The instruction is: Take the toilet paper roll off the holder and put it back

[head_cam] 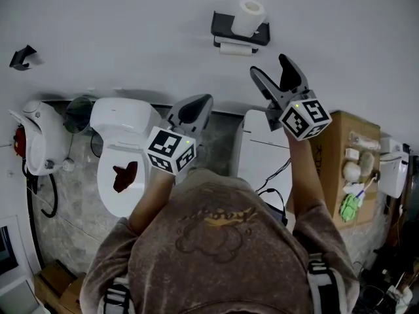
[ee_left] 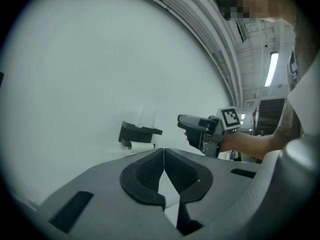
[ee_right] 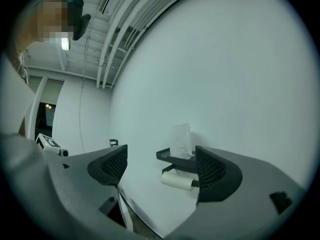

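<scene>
Right gripper, head view: right gripper is raised and level, its jaws spread wide with nothing in them, aimed at the wall.
Left gripper, head view: left gripper is lower, at about 7 o'clock from the right one, jaws together and empty.
Roll, head view: toilet paper roll hangs on the bar under the black holder, at 11 o'clock from the right gripper and clear of it.
Shelf, head view: spare roll stands upright on top of the holder.
Surroundings, head view: toilet at 8 o'clock from the left gripper; cardboard box at 4 o'clock from the right gripper.
Left gripper view: pads meet along one seam and hold nothing; the holder is on the wall at 11 o'clock, the right gripper at 2 o'clock.
Right gripper view: jaws wide apart, with the holder and the toilet paper roll framed between them but well short of the pads.
Handling (judged): light, soft and easily crushed, with loose outer sheets that may slip.
Where to grip (judged): across the middle of the cylinder, lightly, then slide it sideways along the bar towards its free end; which end is free I cannot tell.
</scene>
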Demonstrator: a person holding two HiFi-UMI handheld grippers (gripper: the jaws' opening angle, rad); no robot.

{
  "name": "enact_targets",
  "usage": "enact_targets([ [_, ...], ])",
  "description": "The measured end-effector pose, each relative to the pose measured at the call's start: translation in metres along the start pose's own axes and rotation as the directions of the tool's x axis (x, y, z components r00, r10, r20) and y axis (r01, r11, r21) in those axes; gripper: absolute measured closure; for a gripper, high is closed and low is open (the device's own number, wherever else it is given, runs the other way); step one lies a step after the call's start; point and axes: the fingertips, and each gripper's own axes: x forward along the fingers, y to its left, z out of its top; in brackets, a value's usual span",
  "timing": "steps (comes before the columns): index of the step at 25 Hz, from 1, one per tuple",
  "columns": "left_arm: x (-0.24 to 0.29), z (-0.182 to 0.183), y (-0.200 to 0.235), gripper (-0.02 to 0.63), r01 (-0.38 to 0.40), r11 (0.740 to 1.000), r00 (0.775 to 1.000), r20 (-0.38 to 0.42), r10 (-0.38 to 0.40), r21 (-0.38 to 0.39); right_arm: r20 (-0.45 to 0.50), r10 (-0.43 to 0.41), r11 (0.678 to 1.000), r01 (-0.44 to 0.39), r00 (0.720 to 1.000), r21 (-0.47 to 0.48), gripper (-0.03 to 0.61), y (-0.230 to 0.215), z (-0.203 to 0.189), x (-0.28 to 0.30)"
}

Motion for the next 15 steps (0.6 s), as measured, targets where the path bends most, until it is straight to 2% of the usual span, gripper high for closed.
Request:
enact_targets([
  [7,-0.001,-0.002,0.004,0.594,-0.004,1.000,1.000,-0.008,0.004,0.001,0.019,0.008,0.999,-0.008,1.000,-0.034,0.164,-0.023,0.028,0.039],
  [15,-0.003,-0.004,0.011,0.594,-0.019,1.000,1.000,-0.012,0.019,0.000,-0.026,0.001,0.998,-0.002,1.000,-0.058,0.161,-0.049,0.029,0.085],
])
